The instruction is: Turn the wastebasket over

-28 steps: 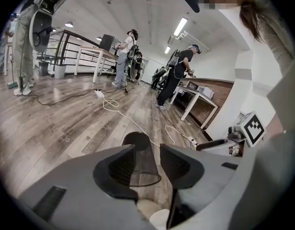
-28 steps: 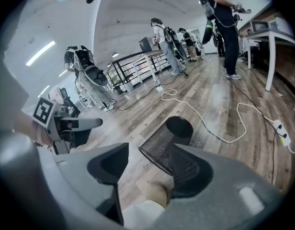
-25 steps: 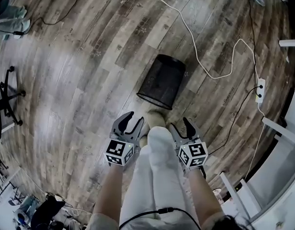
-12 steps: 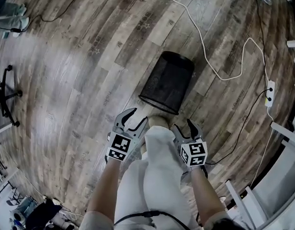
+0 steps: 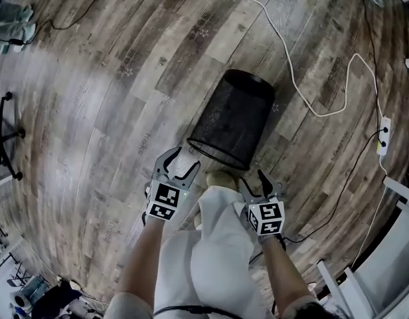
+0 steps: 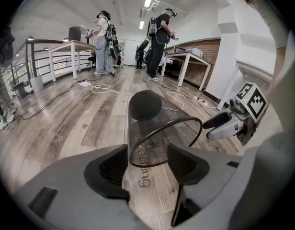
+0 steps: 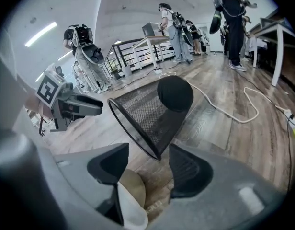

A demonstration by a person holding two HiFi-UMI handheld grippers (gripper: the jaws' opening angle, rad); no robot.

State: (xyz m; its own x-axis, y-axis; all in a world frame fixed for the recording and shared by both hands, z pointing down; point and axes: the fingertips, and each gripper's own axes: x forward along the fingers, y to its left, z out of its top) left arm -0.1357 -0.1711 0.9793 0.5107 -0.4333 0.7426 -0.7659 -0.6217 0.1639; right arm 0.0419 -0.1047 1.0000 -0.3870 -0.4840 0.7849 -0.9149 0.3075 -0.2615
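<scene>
A black wire-mesh wastebasket (image 5: pixel 234 118) lies on its side on the wood floor, open rim toward me, closed base away. My left gripper (image 5: pixel 183 159) hangs just short of the rim's left side, and its jaws have just been opening, with nothing pressed between them. In the left gripper view the wastebasket (image 6: pixel 154 126) rim shows just ahead of the open left gripper (image 6: pixel 146 162). My right gripper (image 5: pixel 252 178) stands open below the rim's right end. In the right gripper view the wastebasket (image 7: pixel 152 111) lies just beyond the open right gripper (image 7: pixel 148 166), apart from it.
My tan shoe (image 5: pixel 221 178) stands between the grippers at the rim. A white cable (image 5: pixel 304 92) runs past the basket to a power strip (image 5: pixel 382 135). A chair base (image 5: pixel 5 138) is far left, white furniture (image 5: pixel 390 244) at right. People (image 6: pixel 157 42) stand at tables behind.
Both grippers have sunk toward the basket's rim, which now looks larger and nearer. The left jaws stand wider apart than before.
</scene>
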